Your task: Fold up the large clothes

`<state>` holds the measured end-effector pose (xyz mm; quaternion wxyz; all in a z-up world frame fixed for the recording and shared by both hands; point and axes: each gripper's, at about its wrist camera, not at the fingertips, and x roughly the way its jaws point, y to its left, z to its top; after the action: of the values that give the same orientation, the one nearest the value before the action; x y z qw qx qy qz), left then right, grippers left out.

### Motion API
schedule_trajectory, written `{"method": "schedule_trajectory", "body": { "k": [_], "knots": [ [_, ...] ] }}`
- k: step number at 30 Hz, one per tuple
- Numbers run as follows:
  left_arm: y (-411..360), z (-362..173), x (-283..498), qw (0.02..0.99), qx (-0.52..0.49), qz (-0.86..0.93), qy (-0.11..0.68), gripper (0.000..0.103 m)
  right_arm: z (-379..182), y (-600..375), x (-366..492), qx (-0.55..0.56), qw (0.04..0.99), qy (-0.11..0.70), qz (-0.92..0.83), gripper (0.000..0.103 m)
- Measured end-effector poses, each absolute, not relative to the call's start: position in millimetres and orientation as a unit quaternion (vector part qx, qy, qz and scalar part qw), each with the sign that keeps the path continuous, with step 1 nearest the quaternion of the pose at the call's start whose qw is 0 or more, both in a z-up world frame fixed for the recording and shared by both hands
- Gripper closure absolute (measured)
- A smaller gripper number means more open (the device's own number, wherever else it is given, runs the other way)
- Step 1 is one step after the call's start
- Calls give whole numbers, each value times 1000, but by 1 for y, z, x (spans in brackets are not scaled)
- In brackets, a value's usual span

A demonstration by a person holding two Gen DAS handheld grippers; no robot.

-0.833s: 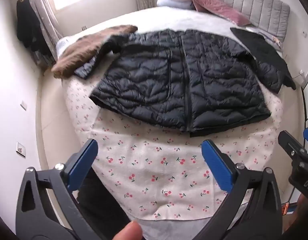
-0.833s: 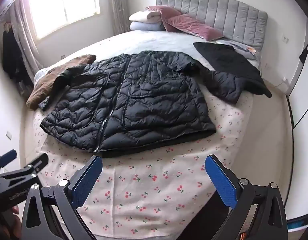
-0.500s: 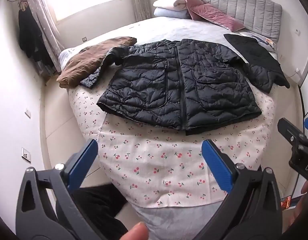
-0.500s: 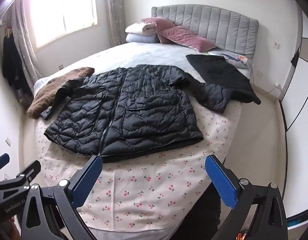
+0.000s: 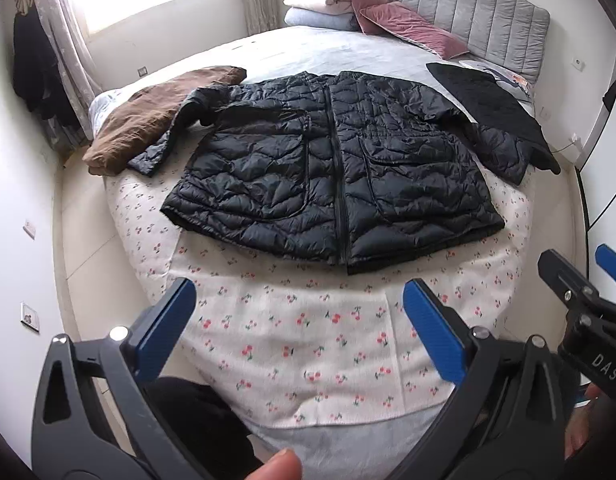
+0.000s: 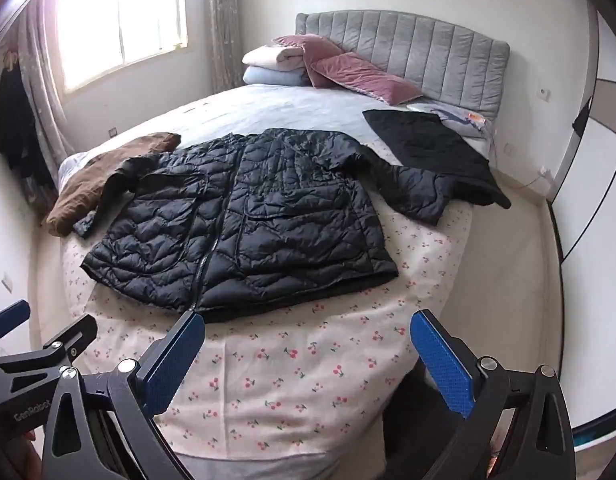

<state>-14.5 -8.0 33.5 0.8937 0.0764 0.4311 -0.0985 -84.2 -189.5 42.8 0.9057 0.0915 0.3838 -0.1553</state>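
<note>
A black quilted puffer jacket point(image 5: 332, 168) lies flat and zipped on the cherry-print sheet point(image 5: 308, 344) of the bed, sleeves spread to both sides. It also shows in the right wrist view point(image 6: 243, 220). My left gripper point(image 5: 299, 332) is open and empty, held above the foot of the bed, well short of the jacket's hem. My right gripper point(image 6: 308, 360) is open and empty, beside the left one. The right gripper shows at the right edge of the left wrist view point(image 5: 588, 312).
A brown garment point(image 5: 147, 116) lies at the bed's left edge, under the jacket's left sleeve. A second black garment point(image 5: 484, 96) lies at the right, near the grey headboard point(image 5: 468, 8). Pillows and folded blankets point(image 5: 348, 4) are stacked at the head. Floor surrounds the bed.
Both grippers have pulled back and up from the bed. The jacket looks smaller and farther away. Both stay open; the jacket has not moved.
</note>
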Motion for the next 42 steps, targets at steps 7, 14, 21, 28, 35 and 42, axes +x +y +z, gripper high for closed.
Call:
{"method": "schedule_trajectory", "body": {
  "k": [7, 14, 21, 28, 35, 42],
  "knots": [
    [-25, 27, 28, 890, 102, -98, 433, 0, 30, -207, -43, 88, 896, 406, -156, 0],
    [-44, 20, 58, 884, 112, -109, 440, 0, 22, -219, 1, 56, 889, 428, -148, 0],
    [-56, 7, 89, 868, 126, -139, 460, 0, 12, -226, 44, 55, 885, 438, -148, 0],
    [-51, 4, 117, 870, 110, -124, 464, 0, 4, -231, 72, 47, 878, 454, -144, 0],
    [-49, 14, 129, 875, 99, -112, 460, 0, 10, -232, 83, 34, 880, 455, -132, 0],
    [-55, 27, 116, 883, 100, -113, 444, 0, 27, -240, 65, 42, 888, 438, -132, 0]
  ]
}}
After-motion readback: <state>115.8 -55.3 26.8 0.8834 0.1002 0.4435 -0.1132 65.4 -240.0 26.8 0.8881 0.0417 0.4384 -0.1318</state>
